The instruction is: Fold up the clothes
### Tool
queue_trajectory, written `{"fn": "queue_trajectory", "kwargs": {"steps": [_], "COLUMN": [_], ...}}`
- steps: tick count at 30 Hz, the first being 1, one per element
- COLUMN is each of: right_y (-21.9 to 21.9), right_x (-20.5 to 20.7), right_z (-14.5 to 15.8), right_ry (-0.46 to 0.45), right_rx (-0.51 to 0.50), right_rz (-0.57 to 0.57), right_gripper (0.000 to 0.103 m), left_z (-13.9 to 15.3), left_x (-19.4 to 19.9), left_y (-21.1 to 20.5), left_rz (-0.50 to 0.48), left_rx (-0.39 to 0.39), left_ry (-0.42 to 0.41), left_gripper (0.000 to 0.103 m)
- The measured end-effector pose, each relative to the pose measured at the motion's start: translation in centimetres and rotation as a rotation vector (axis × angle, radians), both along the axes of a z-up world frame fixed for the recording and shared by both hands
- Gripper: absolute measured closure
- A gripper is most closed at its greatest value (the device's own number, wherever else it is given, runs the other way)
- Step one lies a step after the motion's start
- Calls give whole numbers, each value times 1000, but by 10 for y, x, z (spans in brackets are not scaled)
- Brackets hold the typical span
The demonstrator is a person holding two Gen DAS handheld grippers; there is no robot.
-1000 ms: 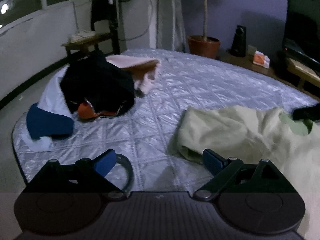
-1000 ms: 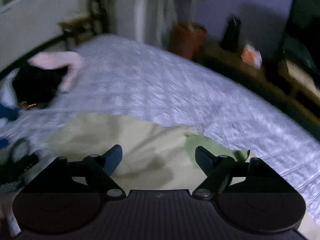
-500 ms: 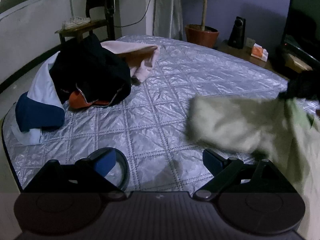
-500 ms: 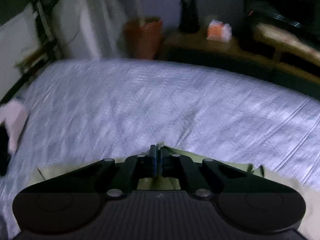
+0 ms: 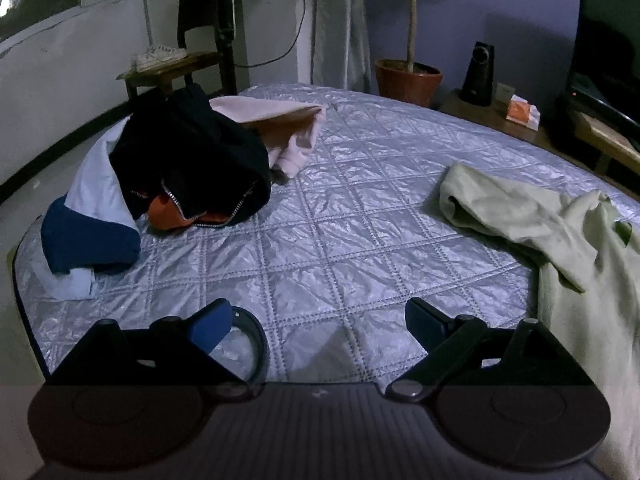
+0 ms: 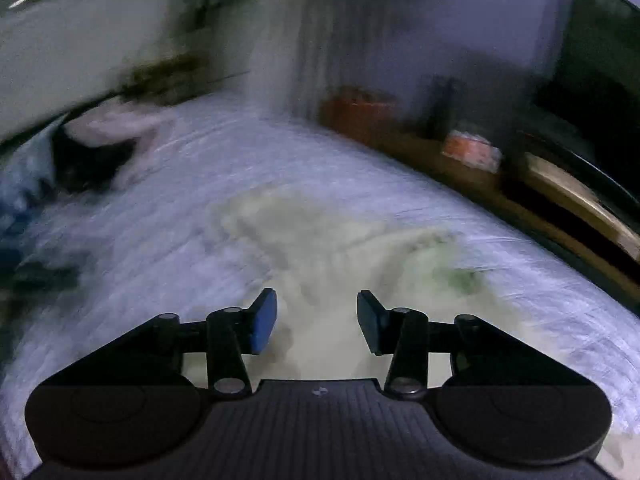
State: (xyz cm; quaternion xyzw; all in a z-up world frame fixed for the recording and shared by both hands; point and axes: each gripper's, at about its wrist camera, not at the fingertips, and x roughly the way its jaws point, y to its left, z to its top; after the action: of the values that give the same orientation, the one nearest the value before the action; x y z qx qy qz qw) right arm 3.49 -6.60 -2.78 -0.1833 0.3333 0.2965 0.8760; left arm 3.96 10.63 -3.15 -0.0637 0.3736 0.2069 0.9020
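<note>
A pale green garment [image 5: 532, 216] lies crumpled on the right side of the quilted silver mattress [image 5: 328, 216]. My left gripper [image 5: 318, 322] hovers open over bare quilt near the front edge, well left of that cloth. In the blurred right wrist view the same pale green garment [image 6: 320, 240] spreads below my right gripper [image 6: 316, 318]. Its jaws are opening, and nothing is pinched between the blue pads [image 6: 264, 322]; the cloth lies beneath the gap.
A heap of clothes sits at the mattress's left: a black zip jacket [image 5: 192, 168], a pink piece [image 5: 280, 128] and a blue-and-white one [image 5: 88, 220]. Beyond the bed stand a potted plant [image 5: 408, 76], a speaker [image 5: 478, 74], a wooden chair [image 5: 180, 64] and a low shelf [image 5: 600, 136].
The right gripper shut on the green garment, dragged it to the right across the mattress, then let go and its jaws parted. The left gripper stayed put, open.
</note>
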Motion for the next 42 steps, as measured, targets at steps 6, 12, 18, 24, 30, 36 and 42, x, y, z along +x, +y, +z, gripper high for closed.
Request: {"fn": "queue_trajectory", "kwargs": {"steps": [6,12,18,24,30,36,42], "right_y": [16,46,-50,-60,-3,-32,-19], "right_x": [-119,-97,-26,-50,-108,-81,-72], "right_z": [-35,-45,-22,-22,-16,-33,-53], "right_ry": [64,73,427,246,28,109,146], "right_rx": [-136,-168,589,262,88,194,79], "right_rz": [126,165,-250,-406,-184,-487,-416], "right_gripper": [51,98,97,70,57,54,56], "left_z": [5,13,18,18,15,13,11], "left_x": [-8,-20,-28,-30,-26,-25,-21], "left_y": [-5,-15,-8,-2,-2,-4,-8], "left_rz": [-38,-68,-60,-31,-25,-43,-55], "left_rx": [25,50,31,6,0,5,7], "left_ry": [-37,-68,-83,-86,-74,-71,-64], "left_gripper": [11,11,10,10,10,10,10]}}
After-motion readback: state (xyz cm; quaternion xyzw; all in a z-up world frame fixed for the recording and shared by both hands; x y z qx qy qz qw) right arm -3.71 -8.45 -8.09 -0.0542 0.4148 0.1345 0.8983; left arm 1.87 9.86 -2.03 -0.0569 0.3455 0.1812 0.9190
